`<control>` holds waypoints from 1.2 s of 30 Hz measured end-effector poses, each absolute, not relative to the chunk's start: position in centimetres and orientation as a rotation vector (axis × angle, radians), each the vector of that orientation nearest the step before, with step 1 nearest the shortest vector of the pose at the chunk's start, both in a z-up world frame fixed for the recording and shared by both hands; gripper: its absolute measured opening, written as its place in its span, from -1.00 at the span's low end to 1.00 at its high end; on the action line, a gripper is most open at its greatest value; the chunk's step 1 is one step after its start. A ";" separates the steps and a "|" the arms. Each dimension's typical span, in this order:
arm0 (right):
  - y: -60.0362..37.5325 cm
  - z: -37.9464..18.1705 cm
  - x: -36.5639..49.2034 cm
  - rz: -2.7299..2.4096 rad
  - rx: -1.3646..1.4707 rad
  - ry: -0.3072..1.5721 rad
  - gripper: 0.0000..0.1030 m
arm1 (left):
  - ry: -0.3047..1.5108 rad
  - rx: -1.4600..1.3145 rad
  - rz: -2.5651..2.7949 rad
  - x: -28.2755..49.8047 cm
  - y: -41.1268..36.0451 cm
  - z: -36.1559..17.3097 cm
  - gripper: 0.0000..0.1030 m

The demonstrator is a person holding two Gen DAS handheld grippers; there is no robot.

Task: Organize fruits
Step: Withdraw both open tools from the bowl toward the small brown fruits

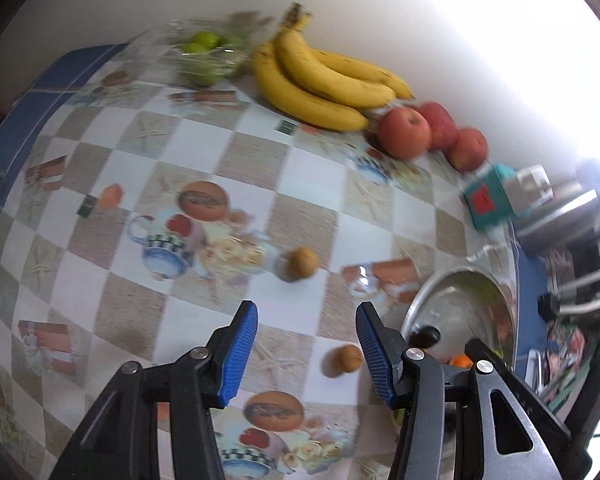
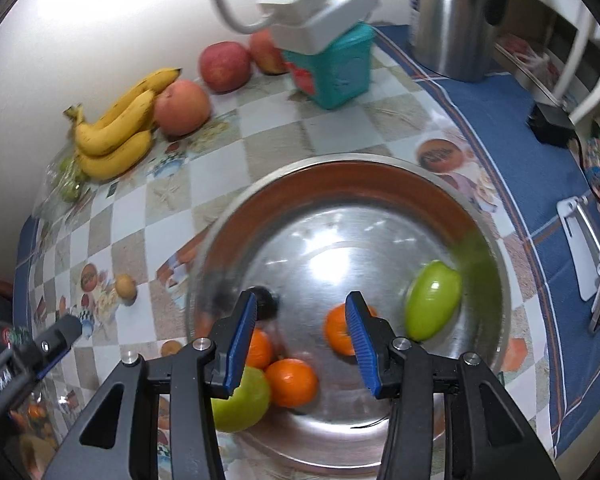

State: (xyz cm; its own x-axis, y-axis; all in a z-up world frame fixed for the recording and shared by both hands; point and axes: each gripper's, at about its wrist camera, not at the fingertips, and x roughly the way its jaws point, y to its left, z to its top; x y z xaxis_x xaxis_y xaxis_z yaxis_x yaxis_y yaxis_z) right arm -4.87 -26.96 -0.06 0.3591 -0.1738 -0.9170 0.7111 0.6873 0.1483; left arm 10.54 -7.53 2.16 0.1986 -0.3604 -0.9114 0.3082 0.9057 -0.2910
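My left gripper (image 1: 306, 316) is open and empty above the checkered tablecloth. Two small brown fruits lie near it: one ahead (image 1: 301, 263), one by the right finger (image 1: 346, 359). Bananas (image 1: 320, 76) and three red apples (image 1: 406, 133) lie by the wall. My right gripper (image 2: 300, 306) is open and empty over the steel bowl (image 2: 496, 248). The bowl holds three oranges (image 2: 291, 382), a green mango (image 2: 432, 300), a green apple (image 2: 244, 404) and a dark fruit (image 2: 265, 300). The bowl also shows in the left wrist view (image 1: 460, 300).
A clear bag of green fruit (image 1: 204, 50) lies at the far left by the wall. A teal box (image 2: 340, 72) with a white power strip (image 2: 320, 4) on it and a steel kettle (image 2: 456, 16) stand at the back. The other gripper's finger (image 2: 56, 340) shows at left.
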 end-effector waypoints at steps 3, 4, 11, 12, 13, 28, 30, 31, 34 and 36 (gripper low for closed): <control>-26.2 0.2 -4.3 -0.590 0.577 1.062 -0.08 | 1.284 -0.075 -0.435 11.2 -6.3 2.2 0.07; -26.1 0.2 -4.2 -0.587 0.574 1.061 -0.08 | 1.282 -0.083 -0.426 11.4 -6.0 2.2 0.07; -25.5 0.4 -3.8 -0.586 0.554 1.064 -0.07 | 1.288 -0.119 -0.396 12.1 -4.8 2.0 0.17; -25.6 0.3 -3.8 -0.589 0.554 1.067 0.04 | 1.289 -0.121 -0.390 12.1 -4.7 1.9 0.39; -25.6 0.1 -3.8 -0.594 0.554 1.074 0.20 | 1.291 -0.122 -0.384 12.1 -4.7 1.9 0.54; -25.8 -0.4 -3.8 -0.617 0.523 1.085 0.76 | 1.290 -0.037 -0.250 12.6 -4.2 0.3 1.00; -25.8 -0.3 -3.8 -0.613 0.523 1.077 0.76 | 1.285 -0.027 -0.242 12.6 -4.2 0.3 1.00; -25.8 -0.3 -3.8 -0.612 0.522 1.075 0.76 | 1.281 -0.021 -0.237 12.6 -4.2 0.4 1.00; -25.8 -0.2 -3.8 -0.614 0.514 1.070 0.79 | 1.264 -0.006 -0.228 12.5 -4.3 0.5 1.00; -25.8 -0.1 -3.8 -0.614 0.514 1.064 0.82 | 1.251 0.006 -0.221 12.5 -4.3 0.6 1.00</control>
State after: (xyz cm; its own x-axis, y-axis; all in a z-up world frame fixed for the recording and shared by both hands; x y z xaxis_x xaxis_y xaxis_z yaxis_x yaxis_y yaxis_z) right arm -3.77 -25.76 -0.13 0.3505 -0.2125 -0.9122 0.6834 0.7240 0.0939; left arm 12.47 -4.34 0.62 0.2955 -0.1629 -0.9414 0.1699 0.9786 -0.1160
